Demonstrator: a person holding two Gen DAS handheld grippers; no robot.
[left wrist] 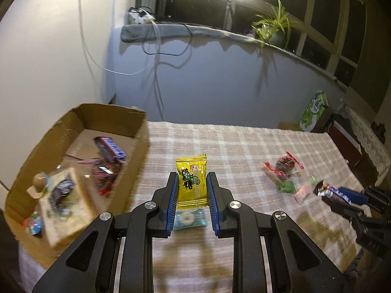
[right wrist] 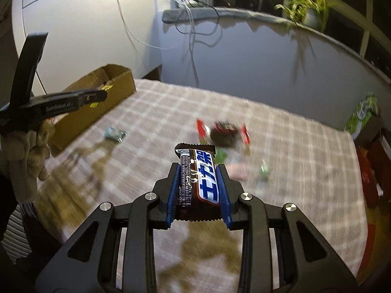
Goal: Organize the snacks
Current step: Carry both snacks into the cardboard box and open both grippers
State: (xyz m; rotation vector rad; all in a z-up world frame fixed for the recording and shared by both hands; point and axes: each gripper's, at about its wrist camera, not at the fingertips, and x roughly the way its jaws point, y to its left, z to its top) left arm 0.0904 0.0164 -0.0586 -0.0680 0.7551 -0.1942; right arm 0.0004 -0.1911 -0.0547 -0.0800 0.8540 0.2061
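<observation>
**Both grippers loaded above the checked cloth**

The left gripper [left wrist: 191,183] has its blue fingers [left wrist: 172,196] pressed on a yellow candy packet [left wrist: 191,182], which stands upright between them, clear of the bench [left wrist: 244,146] with its checked cloth. Under that packet, flat on the cloth, lies a pale blue wrapped sweet [left wrist: 189,218].

Over to the left, the cardboard box [left wrist: 136,119] sits at the bench edge, already holding several snacks: a blue and red wrapped bar [left wrist: 110,150], a flat beige packet [left wrist: 64,200], and some smaller pieces too blurred to name.

On the right side, the right gripper [right wrist: 198,183] clamps a brown chocolate bar [right wrist: 198,178] with a blue and white label, its end sticking out past the fingers [right wrist: 173,195]. Beyond it on the cloth lies a loose cluster: a dark snack in a clear red-ended wrapper [right wrist: 223,133], a green packet [right wrist: 221,156], a pink one [right wrist: 238,172], and what looks like a small green sweet [right wrist: 265,169].

A gloved hand [right wrist: 31,156] holds the left gripper's handle, seen from the right wrist view.
</observation>
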